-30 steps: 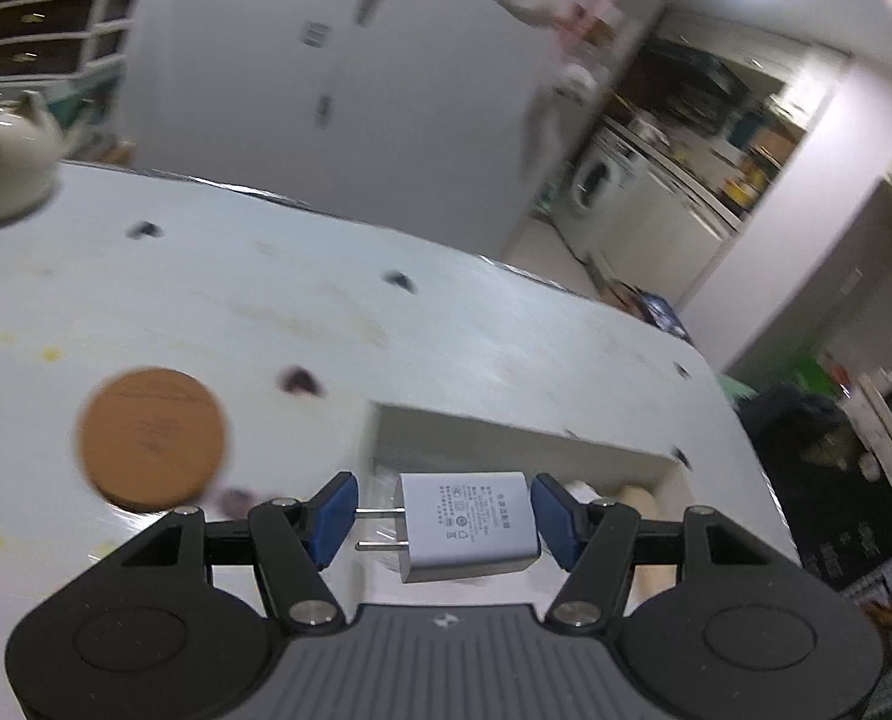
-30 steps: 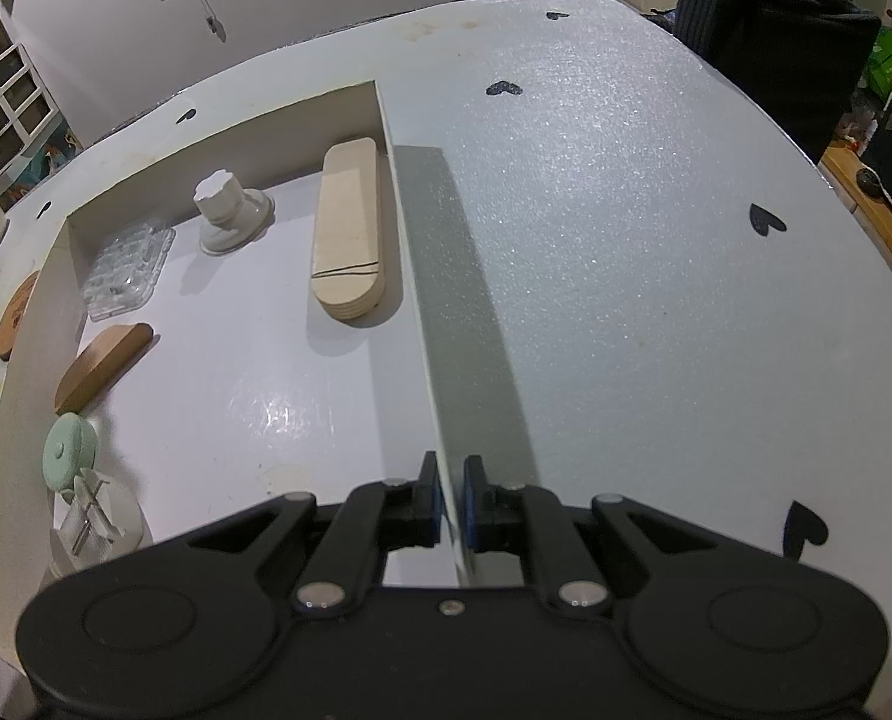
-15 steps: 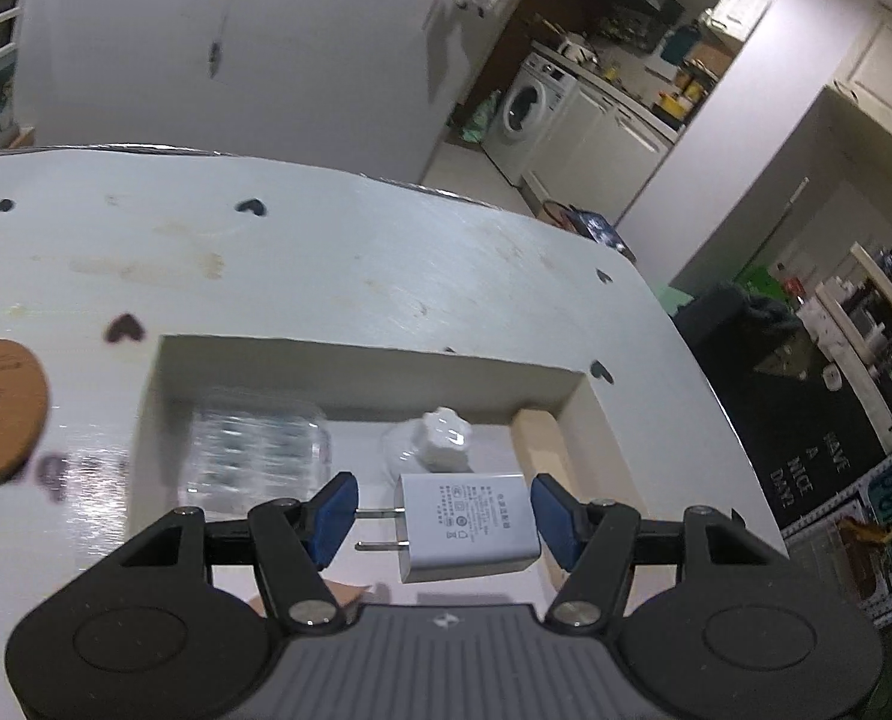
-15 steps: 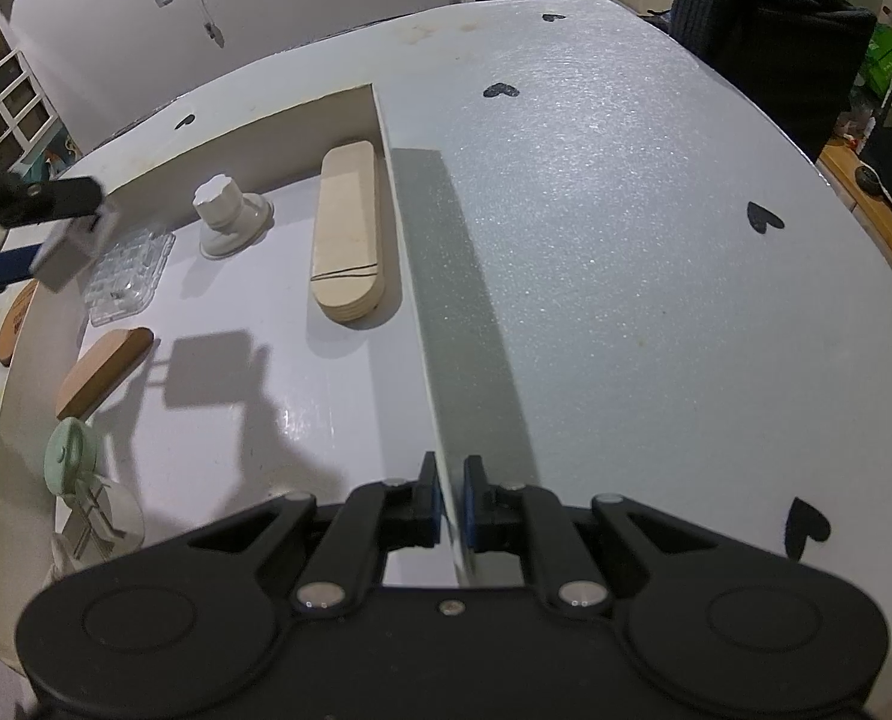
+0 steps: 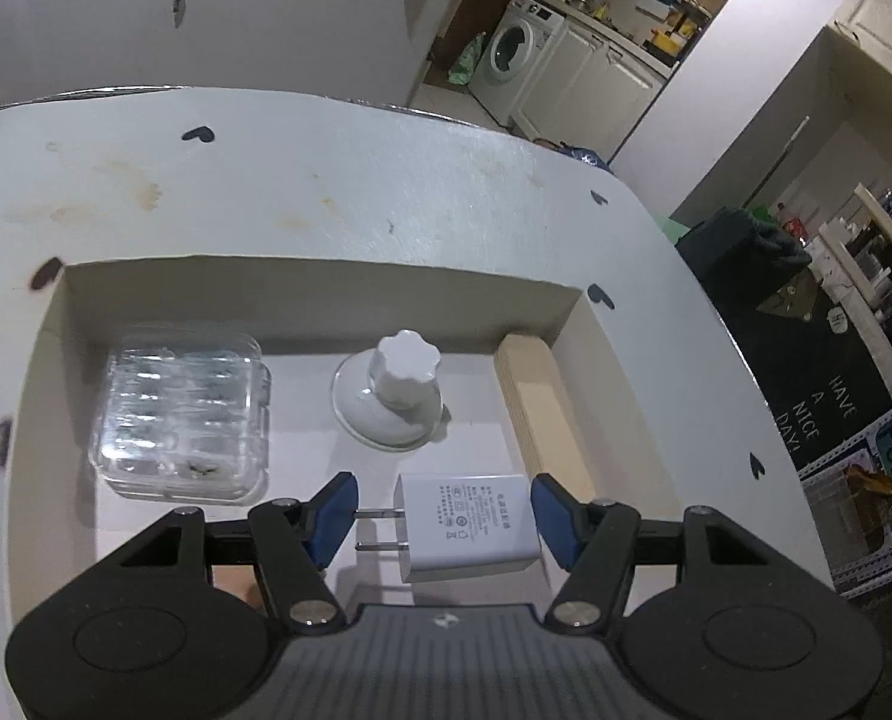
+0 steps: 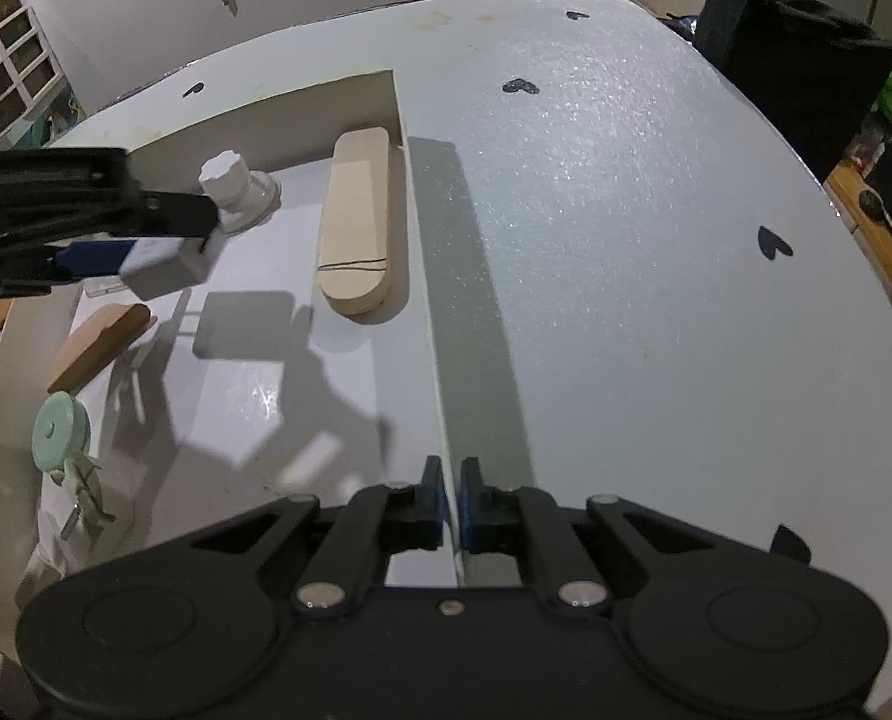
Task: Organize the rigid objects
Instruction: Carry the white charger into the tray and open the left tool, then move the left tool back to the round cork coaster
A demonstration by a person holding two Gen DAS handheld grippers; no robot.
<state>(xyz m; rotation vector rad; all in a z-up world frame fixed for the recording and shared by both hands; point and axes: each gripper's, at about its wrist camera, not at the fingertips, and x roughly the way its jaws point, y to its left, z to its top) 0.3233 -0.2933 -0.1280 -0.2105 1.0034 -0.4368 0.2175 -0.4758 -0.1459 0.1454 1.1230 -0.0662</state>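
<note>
A white plug-in charger (image 5: 475,528) is clamped between the blue pads of my left gripper (image 5: 446,513), prongs pointing left. It hangs over the floor of a shallow white box (image 5: 326,294), and the right wrist view shows the charger (image 6: 167,267) above its shadow. Inside the box lie a clear plastic case (image 5: 185,414), a white suction knob (image 5: 395,396), a pale wooden block (image 5: 544,414), a brown wooden piece (image 6: 101,345) and a mint disc (image 6: 59,429). My right gripper (image 6: 451,498) is shut on the box's thin right wall (image 6: 437,330) near its front.
The box rests on a white table (image 6: 625,210) dotted with black hearts. A dark chair back (image 6: 793,54) stands past the table's far right edge. A washing machine (image 5: 517,54) and cabinets are far behind. A small metal clip (image 6: 86,498) lies in the box's near left corner.
My left gripper has carried the charger rightward, from beside a round cork coaster on the table to over the box, and lower. The right gripper has kept its hold on the wall.
</note>
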